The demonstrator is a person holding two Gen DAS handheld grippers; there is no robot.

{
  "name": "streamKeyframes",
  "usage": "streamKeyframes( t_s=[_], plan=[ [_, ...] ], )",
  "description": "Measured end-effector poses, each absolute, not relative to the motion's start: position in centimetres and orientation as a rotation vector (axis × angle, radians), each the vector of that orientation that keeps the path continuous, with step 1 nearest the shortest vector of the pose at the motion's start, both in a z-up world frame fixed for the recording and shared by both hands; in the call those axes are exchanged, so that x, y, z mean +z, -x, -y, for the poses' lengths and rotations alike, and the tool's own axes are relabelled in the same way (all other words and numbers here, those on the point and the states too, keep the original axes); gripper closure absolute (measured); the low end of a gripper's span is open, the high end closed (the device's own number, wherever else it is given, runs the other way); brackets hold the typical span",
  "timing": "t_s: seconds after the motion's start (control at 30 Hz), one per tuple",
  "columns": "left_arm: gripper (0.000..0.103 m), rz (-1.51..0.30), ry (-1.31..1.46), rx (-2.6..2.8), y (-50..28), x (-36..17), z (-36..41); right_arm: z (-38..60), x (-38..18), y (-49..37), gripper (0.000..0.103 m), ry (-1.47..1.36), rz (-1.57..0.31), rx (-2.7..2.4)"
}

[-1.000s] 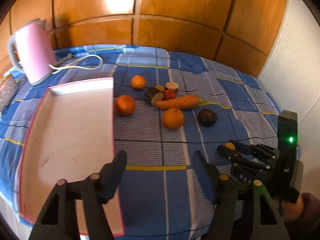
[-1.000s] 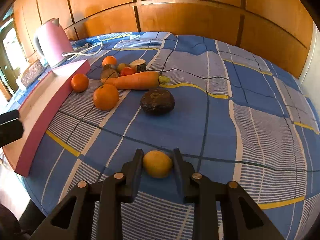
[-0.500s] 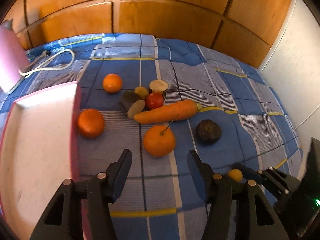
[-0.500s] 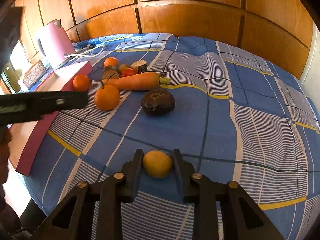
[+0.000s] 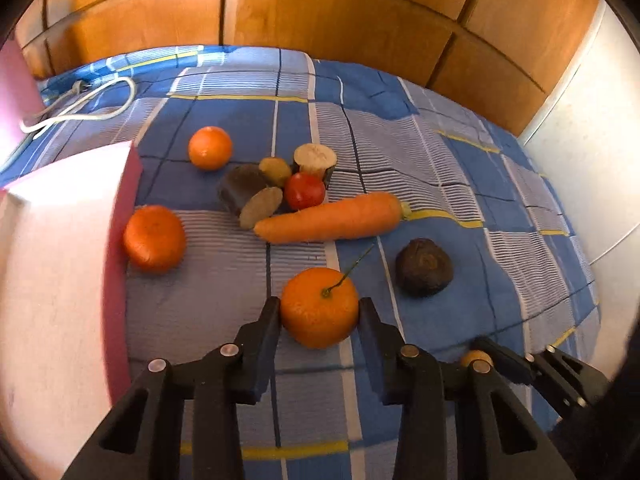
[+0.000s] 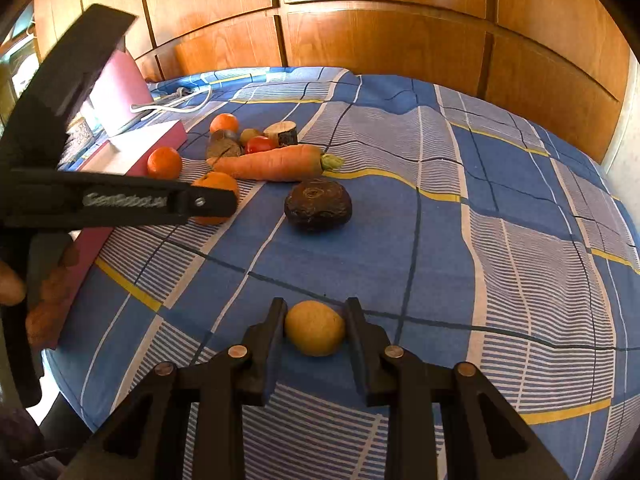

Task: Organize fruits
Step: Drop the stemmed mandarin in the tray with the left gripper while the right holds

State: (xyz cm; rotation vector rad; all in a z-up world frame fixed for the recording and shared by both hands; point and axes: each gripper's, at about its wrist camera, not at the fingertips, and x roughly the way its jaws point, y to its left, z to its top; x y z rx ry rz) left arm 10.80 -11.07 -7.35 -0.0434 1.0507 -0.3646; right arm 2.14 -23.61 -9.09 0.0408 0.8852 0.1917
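orange stemmed mandarin (image 5: 319, 307) sits between my left gripper (image 5: 319, 312) fingers, just right of the pink tray (image 5: 52, 280); the jaws look barely touching, grip unconfirmed. i squeeze evenly before lifting. right gripper (image 6: 315, 330) clamps the small yellow fruit (image 6: 315, 329).

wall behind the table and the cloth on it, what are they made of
Wall: looks like varnished wood panels; warm brown grain, dark seams and a glossy light patch show. Cloth: seems a woven fabric, matte, blue checked with yellow lines; it wrinkles and ripples over the table.
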Motion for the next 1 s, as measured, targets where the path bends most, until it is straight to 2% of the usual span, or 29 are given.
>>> streamKeyframes(
  t_s=[0.5, 1.0],
  plan=[
    [0.064, -0.917, 0.112, -0.166, -4.7, -2.3, 2.8, 22.4, -8.8, -2.2, 0.074, -0.001, -0.898, 0.192],
    [0.064, -0.899, 0.201, 0.024, -1.8, -3.1, -5.1, 15.7, -6.5, -1.9, 0.074, 0.098, -0.880, 0.413]
  ],
)
